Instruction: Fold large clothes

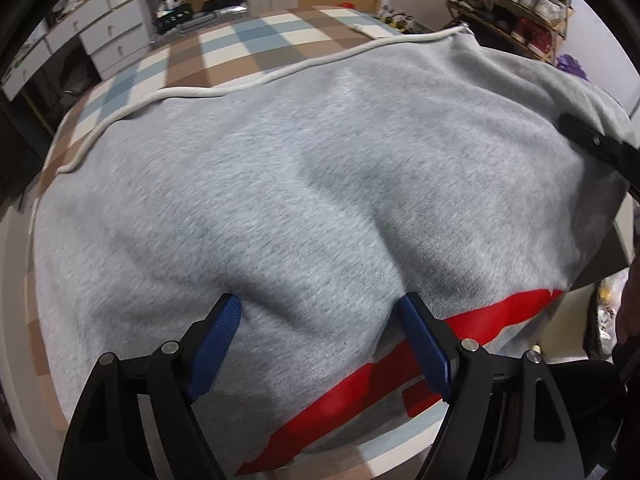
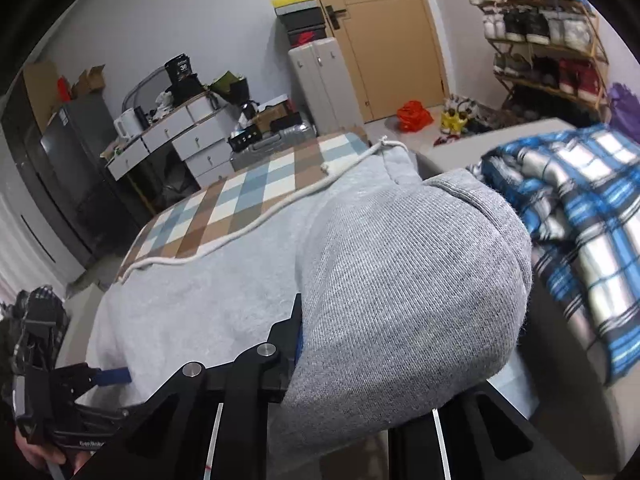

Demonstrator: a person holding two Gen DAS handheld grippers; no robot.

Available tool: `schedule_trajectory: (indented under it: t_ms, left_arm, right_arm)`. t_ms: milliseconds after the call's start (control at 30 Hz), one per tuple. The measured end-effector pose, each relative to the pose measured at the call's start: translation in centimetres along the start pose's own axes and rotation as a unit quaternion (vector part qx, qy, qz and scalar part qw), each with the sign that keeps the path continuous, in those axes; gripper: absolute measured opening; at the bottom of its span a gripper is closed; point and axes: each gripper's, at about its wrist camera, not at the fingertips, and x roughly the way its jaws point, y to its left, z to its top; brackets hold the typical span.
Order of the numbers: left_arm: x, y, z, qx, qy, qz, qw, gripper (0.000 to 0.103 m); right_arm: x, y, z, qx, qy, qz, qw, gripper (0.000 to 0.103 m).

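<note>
A large grey hoodie [image 1: 320, 184] with a red print [image 1: 360, 384] and a white drawstring [image 1: 224, 88] lies spread on a checked tablecloth [image 1: 248, 44]. My left gripper [image 1: 324, 344] is open just above the hoodie's near part, blue pads wide apart, holding nothing. In the right wrist view a ribbed grey part of the hoodie [image 2: 416, 280] bulges over my right gripper [image 2: 384, 360]; its left finger [image 2: 288, 332] shows, the right finger is hidden by cloth. The left gripper [image 2: 108, 376] also shows at the lower left of that view.
A blue plaid shirt [image 2: 580, 220] lies on a grey surface to the right. White drawers [image 2: 180, 140], a suitcase [image 2: 320, 84], a door [image 2: 384, 32] and a shoe rack [image 2: 548, 40] stand beyond the table. The right gripper's black arm [image 1: 596, 144] shows at the left wrist view's right edge.
</note>
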Motion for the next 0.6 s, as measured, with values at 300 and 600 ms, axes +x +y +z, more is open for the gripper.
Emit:
schedule_trajectory:
  t_ms: [300, 600]
  left_arm:
    - [0.8, -3.1, 1.4, 0.032, 0.006, -0.042, 0.9986, 0.078]
    - [-3.6, 2.3, -1.8, 0.002, -0.017, -0.056, 0.9983, 0.078]
  right_arm:
    - [-1.3, -2.7, 0.3, -0.005, -0.001, -0.045, 0.999, 0.015]
    - [-4.0, 6.7, 2.5, -0.175, -0.059, -0.054, 0.981, 0.015]
